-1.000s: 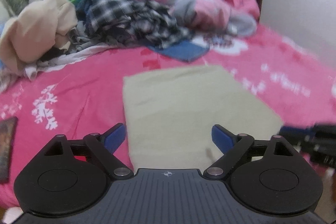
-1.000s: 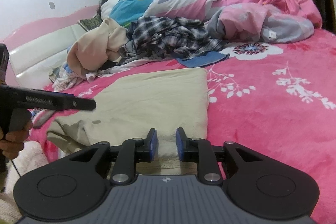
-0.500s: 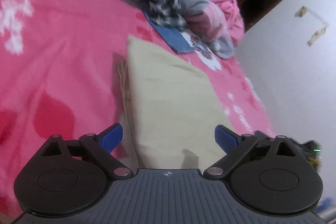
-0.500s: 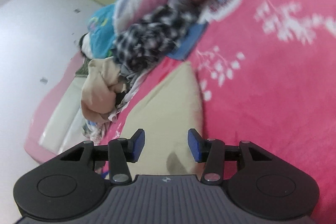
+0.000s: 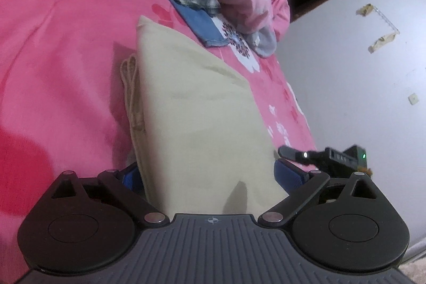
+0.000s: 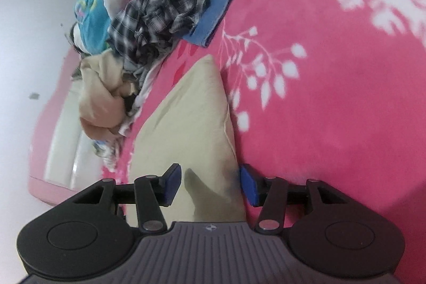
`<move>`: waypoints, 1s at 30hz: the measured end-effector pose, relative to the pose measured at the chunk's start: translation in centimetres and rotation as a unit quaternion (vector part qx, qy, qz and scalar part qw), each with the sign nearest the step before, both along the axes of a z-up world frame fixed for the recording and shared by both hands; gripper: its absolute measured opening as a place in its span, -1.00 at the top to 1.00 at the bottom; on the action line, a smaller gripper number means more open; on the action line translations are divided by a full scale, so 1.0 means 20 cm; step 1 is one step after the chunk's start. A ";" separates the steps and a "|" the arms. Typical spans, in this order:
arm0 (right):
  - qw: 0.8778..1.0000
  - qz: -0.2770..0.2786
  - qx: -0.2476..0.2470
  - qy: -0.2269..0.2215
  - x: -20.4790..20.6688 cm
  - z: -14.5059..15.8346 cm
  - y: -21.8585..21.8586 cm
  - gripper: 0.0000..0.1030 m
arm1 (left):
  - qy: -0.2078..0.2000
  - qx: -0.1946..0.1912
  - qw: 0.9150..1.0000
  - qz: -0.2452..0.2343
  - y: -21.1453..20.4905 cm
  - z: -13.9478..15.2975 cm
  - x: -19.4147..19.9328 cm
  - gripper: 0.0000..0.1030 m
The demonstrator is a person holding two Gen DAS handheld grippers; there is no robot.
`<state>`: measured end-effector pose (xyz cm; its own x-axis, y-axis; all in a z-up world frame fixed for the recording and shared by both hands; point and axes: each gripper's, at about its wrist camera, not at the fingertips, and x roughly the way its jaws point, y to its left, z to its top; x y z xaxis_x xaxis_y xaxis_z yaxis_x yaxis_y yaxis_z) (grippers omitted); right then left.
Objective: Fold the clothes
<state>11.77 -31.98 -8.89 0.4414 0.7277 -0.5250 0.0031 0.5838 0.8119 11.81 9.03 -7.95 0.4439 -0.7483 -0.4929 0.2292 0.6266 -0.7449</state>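
On the pink floral bedspread (image 5: 66,44) we see the folded beige garment (image 5: 202,111), smooth, flat and wedge-shaped, layered edges showing. Our left gripper (image 5: 210,175) gapes wide around it; our right gripper (image 6: 210,185) has just been opening, cloth between unpressed pads. Beyond, crumpled plaid shirt (image 6: 159,12).

Bare pink bedsheet (image 6: 332,103) open right of folded beige cloth (image 5: 202,111), crumpled clothes pile (image 6: 159,15) blocking far side
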 end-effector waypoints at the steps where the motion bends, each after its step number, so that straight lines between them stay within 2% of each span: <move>1: 1.000 0.003 -0.005 -0.001 0.02 0.01 0.01 -0.01 | -0.001 -0.001 1.000 -0.003 0.00 -0.01 0.00 -0.92; 5: 1.000 0.017 0.011 0.011 0.11 -0.03 0.03 -0.02 | -0.013 0.004 1.000 -0.014 -0.03 -0.01 0.02 -0.98; 11: 0.999 0.043 0.027 0.002 0.18 -0.05 0.09 -0.03 | -0.028 -0.002 0.999 -0.022 -0.03 -0.02 0.01 -0.99; 20: 0.995 0.086 0.046 0.013 -0.05 -0.05 0.03 0.03 | -0.046 -0.003 0.998 -0.031 -0.04 -0.04 0.00 -0.97; 24: 0.995 0.088 0.042 0.012 -0.01 -0.06 0.07 0.15 | -0.052 0.003 0.998 -0.036 -0.05 -0.03 -0.01 -0.97; 25: 0.995 0.088 0.047 0.012 0.02 -0.07 0.08 0.25 | -0.053 0.005 0.998 -0.042 -0.05 -0.03 -0.01 -0.97; 27: 0.995 0.091 0.047 -0.001 0.05 -0.08 0.13 0.32 | -0.051 0.004 0.998 -0.047 -0.06 -0.02 -0.01 -0.97; 30: 0.995 0.092 0.030 -0.022 0.05 -0.05 0.19 0.37 | -0.044 -0.018 0.998 -0.035 -0.04 0.00 -0.02 -0.94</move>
